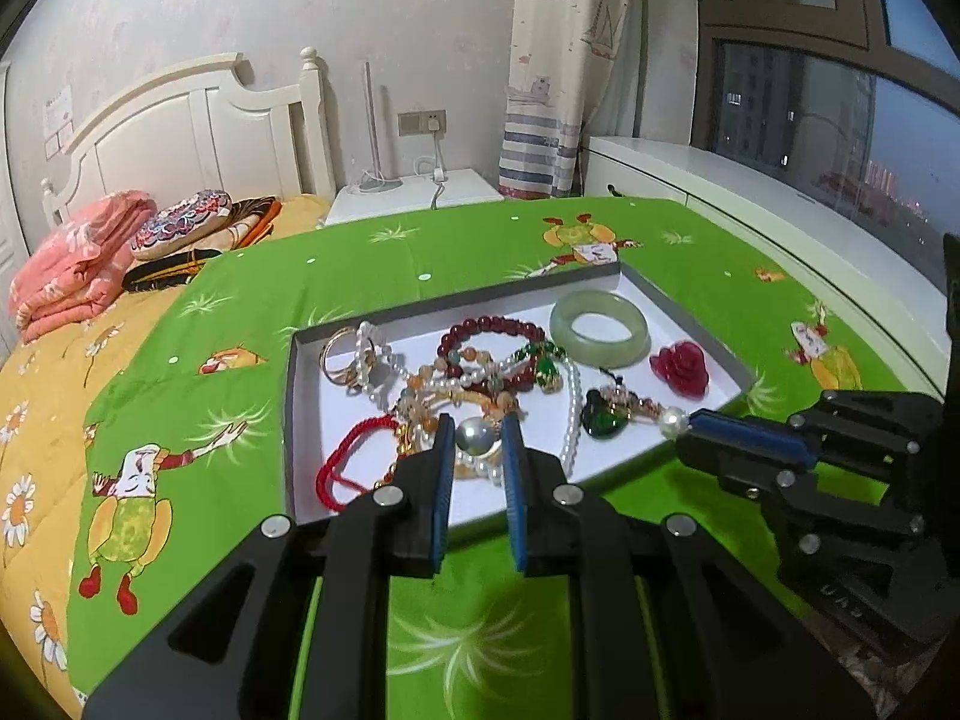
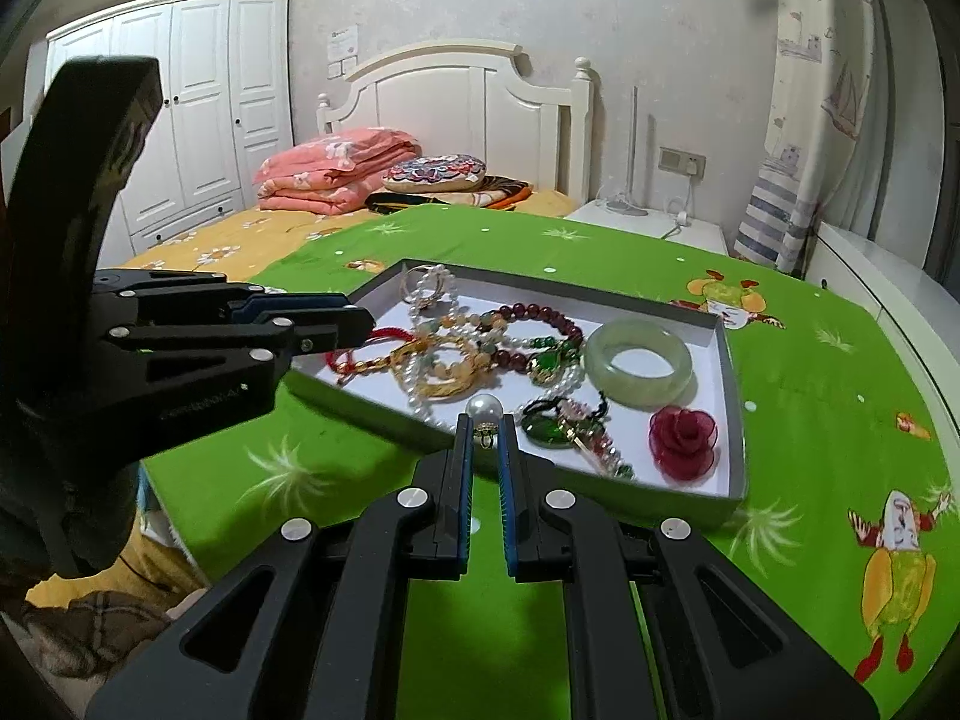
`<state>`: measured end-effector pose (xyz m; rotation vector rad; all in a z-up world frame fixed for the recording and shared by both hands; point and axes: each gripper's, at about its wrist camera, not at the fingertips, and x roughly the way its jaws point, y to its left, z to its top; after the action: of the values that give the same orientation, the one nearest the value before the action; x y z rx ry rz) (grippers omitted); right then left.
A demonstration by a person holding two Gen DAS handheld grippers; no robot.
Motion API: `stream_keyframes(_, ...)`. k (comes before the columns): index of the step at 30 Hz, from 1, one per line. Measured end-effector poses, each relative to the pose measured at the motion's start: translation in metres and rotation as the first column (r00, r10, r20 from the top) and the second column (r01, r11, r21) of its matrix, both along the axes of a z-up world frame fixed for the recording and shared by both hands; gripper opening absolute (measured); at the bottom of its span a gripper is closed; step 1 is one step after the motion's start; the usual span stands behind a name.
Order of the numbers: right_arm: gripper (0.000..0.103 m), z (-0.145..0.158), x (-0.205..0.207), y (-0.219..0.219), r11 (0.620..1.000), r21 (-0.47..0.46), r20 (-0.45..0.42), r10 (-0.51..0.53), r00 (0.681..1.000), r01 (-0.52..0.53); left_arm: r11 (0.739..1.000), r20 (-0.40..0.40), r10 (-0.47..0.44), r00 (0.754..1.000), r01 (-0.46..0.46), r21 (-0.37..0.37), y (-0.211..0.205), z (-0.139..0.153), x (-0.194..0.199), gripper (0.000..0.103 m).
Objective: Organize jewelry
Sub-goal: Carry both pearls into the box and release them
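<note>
at the tray's near edge, the right gripper [image 2: 485, 420] pinches a pearl earring [image 2: 485, 408] by its gold fitting. the left gripper [image 1: 478, 423] stands narrow around a grey pearl [image 1: 476, 435], contact unclear. at 12 o'clock the white tray [image 2: 729, 372] holds tangled bracelets, a jade bangle [image 2: 638, 362] and a red rose ornament [image 2: 683, 437] on the green quilt [image 2: 810, 372].

Left gripper [image 1: 477, 441] jaws parted; right gripper [image 2: 485, 429] jaws nearly closed.
</note>
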<state>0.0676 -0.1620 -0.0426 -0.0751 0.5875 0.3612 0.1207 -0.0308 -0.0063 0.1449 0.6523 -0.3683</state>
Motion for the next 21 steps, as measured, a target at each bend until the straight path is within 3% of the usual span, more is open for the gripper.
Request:
stream_keyframes(9,0.010,-0.006,0.031,0.009,1.000,-0.016,-0.034,-0.001,0.999,0.000,0.999,-0.068,-0.012,0.998,0.009,-0.038,-0.010,-0.004,0.030,0.016)
stream_keyframes(21,0.010,-0.022,0.077,0.018,0.998,-0.065,-0.120,-0.033,0.992,0.025,0.999,-0.143,0.011,0.990,-0.016,-0.036,-0.017,-0.032,0.055,0.016)
